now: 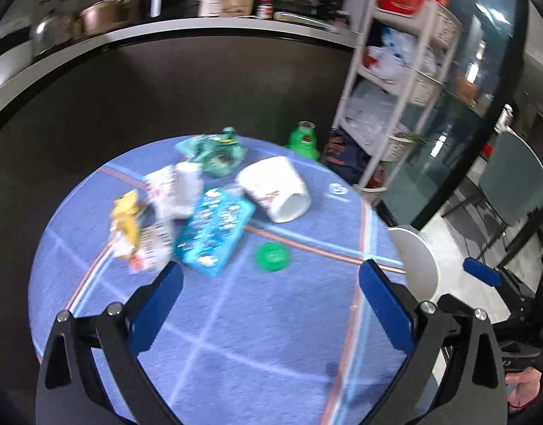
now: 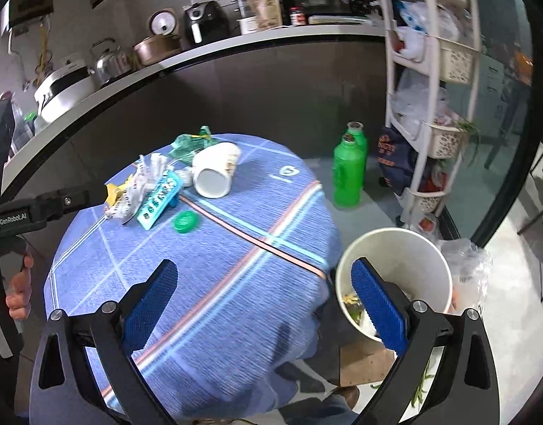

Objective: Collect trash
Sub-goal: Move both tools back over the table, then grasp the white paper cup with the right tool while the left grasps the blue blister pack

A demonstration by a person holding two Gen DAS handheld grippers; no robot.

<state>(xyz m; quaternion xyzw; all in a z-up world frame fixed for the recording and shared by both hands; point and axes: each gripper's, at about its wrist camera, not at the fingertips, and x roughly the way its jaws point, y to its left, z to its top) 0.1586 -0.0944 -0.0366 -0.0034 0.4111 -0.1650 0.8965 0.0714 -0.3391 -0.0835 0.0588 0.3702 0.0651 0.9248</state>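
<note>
Both blue pads of my left gripper (image 1: 271, 279) stand spread wide, holding nothing, above the tablecloth (image 1: 253, 336); trash pile (image 1: 186, 212) lies beyond. Through the right wrist, my right gripper (image 2: 264, 279) gapes empty beside the bin (image 2: 395, 248).

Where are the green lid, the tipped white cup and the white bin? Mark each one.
green lid (image 2: 186, 221), right wrist view, top face.
tipped white cup (image 2: 224, 158), right wrist view, outer side wall.
white bin (image 2: 413, 255), right wrist view, inner wall.

"GenRobot.AI" on left gripper (image 2: 13, 217) body, right wrist view. Other labels and packaging print blurred, unreadable.
</note>
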